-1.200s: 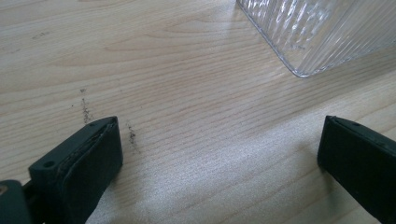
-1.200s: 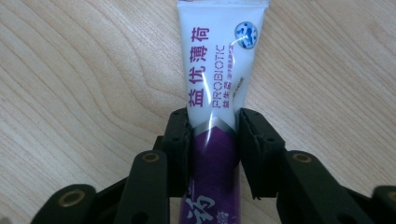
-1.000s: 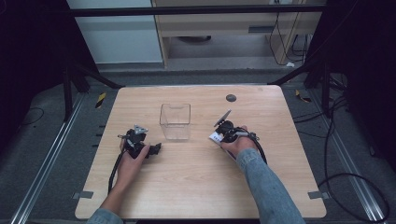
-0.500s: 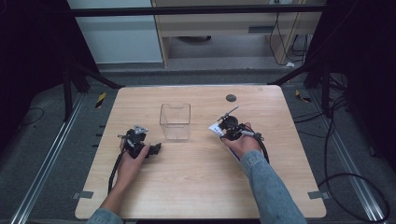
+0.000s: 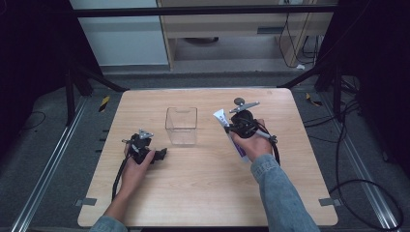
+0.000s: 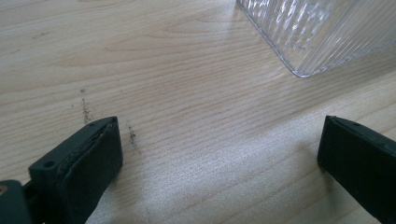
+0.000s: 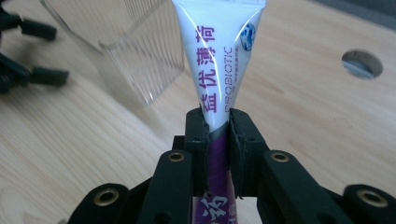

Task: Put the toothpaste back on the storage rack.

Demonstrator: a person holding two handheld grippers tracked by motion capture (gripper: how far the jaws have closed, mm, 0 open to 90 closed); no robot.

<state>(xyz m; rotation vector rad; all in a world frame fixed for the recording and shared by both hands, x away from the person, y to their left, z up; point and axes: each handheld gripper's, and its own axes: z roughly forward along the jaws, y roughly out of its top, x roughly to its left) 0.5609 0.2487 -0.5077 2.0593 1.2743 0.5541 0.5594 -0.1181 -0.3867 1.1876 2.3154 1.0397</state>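
Gripping: right gripper (image 7: 218, 135) clamps a white-and-purple tube (image 7: 219, 56) between its jaws, pads pressed on the tube's middle where white meets purple, crimped end pointing away from the hand.
Right hand (image 5: 251, 145): holds the tube clear of the wooden table (image 5: 203, 193), just right of the clear plastic container (image 5: 182, 125).
Tube position: seen from above (image 5: 223, 121), its white end leans toward the container's right wall, not yet over the open top.
Left gripper (image 5: 153, 155): rests on the table with jaws wide apart and nothing between them, aimed at the container's near corner (image 6: 317, 32).
Container: upright, ribbed and transparent, standing alone near the table's centre.
Also on the table: a round grey grommet (image 7: 362, 63) toward the far edge.
Step in hand, by judgement: carrying the tube to drop it into the container.
Doing it well: bring the tube over the opening, tip it more upright so the end clears the rim, lower before loosening the jaws; the free left gripper can steady the light container if it shifts.
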